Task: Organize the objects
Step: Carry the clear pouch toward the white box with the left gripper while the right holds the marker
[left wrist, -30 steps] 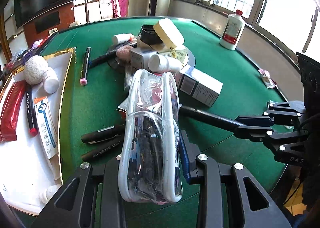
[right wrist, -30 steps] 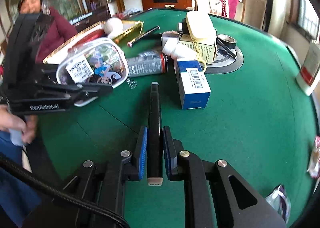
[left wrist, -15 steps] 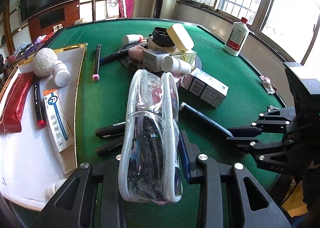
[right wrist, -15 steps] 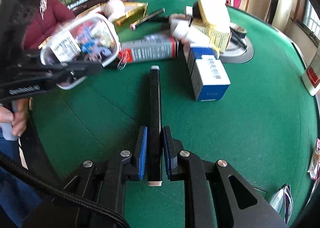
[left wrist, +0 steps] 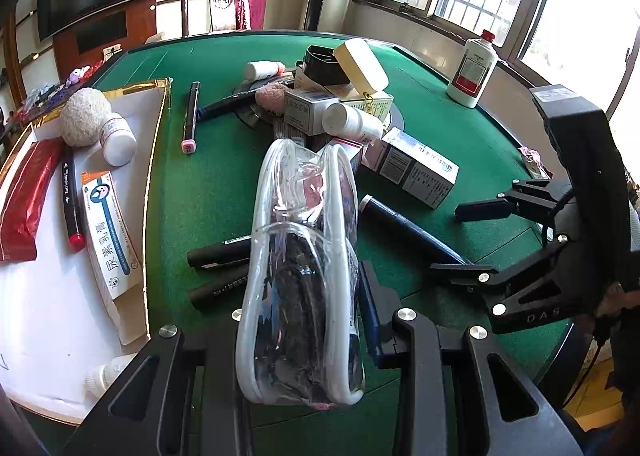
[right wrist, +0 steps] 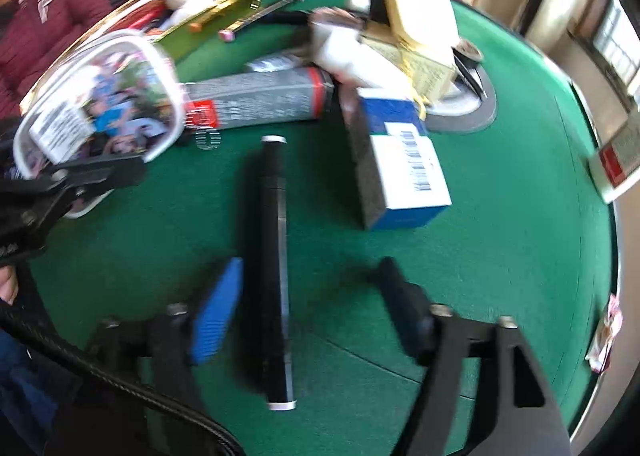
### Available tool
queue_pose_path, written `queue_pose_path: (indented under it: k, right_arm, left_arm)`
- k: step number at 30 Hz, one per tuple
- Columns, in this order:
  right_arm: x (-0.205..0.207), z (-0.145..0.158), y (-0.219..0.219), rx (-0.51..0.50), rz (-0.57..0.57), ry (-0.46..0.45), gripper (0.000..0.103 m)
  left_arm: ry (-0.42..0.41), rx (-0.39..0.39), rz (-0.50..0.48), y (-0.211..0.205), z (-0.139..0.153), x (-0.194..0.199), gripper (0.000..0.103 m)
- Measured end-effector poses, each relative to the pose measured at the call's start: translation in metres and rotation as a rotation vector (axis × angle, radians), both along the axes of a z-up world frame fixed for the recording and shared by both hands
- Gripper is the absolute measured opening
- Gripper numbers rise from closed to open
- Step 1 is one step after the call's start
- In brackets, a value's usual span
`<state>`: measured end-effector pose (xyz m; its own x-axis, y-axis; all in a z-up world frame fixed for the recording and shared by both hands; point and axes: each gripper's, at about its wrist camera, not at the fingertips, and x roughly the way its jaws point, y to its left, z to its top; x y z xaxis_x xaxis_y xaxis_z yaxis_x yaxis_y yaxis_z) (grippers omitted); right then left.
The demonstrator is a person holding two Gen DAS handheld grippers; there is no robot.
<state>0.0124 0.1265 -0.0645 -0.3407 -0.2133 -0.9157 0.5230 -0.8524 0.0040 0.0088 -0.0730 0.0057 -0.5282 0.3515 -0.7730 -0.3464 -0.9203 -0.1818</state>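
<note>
My left gripper (left wrist: 300,320) is shut on a clear plastic pouch (left wrist: 304,256) with dark contents, held above the green table (left wrist: 216,183). The pouch also shows in the right wrist view (right wrist: 100,107). My right gripper (right wrist: 308,288) is open, its jaws wide apart. A long black marker (right wrist: 268,264) lies on the felt between them. In the left wrist view the same marker (left wrist: 404,228) lies on the table and the right gripper (left wrist: 464,240) is open around its near end.
A white tray (left wrist: 40,320) at the left holds a toothpaste box, a red pack, a marker, a bottle and a ball. Two black markers (left wrist: 220,268) lie under the pouch. Boxes and bottles (left wrist: 344,111) pile at the table's middle. A blue-white box (right wrist: 400,171) lies near the marker.
My right gripper has opened and let go of the black marker, which now lies on the felt. My left gripper still holds the pouch, shifted slightly.
</note>
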Motion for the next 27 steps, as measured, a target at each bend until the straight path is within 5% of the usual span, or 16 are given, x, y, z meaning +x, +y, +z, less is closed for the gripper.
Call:
queue_pose_path:
  k: [3, 7, 10, 22, 27]
  right_arm:
    - [0.006, 0.001, 0.000, -0.022, 0.048, 0.036, 0.070]
    - [0.018, 0.005, -0.008, -0.023, 0.116, 0.064, 0.039]
    - [0.022, 0.006, -0.014, -0.005, 0.143, 0.077, 0.028]
    - [0.014, 0.002, -0.015, -0.092, 0.108, 0.071, 0.031]
    - [0.014, 0.002, -0.010, -0.144, 0.063, 0.064, 0.013]
  left_arm:
    - [-0.005, -0.003, -0.001, 0.001, -0.001, -0.001, 0.029]
    - [-0.008, -0.006, 0.000, 0.001, -0.002, -0.001, 0.029]
    - [-0.008, -0.006, 0.003, 0.000, -0.002, 0.000, 0.029]
    - [-0.018, -0.014, 0.002, 0.001, -0.006, -0.002, 0.029]
    - [-0.017, -0.012, 0.013, -0.001, -0.006, -0.001, 0.029]
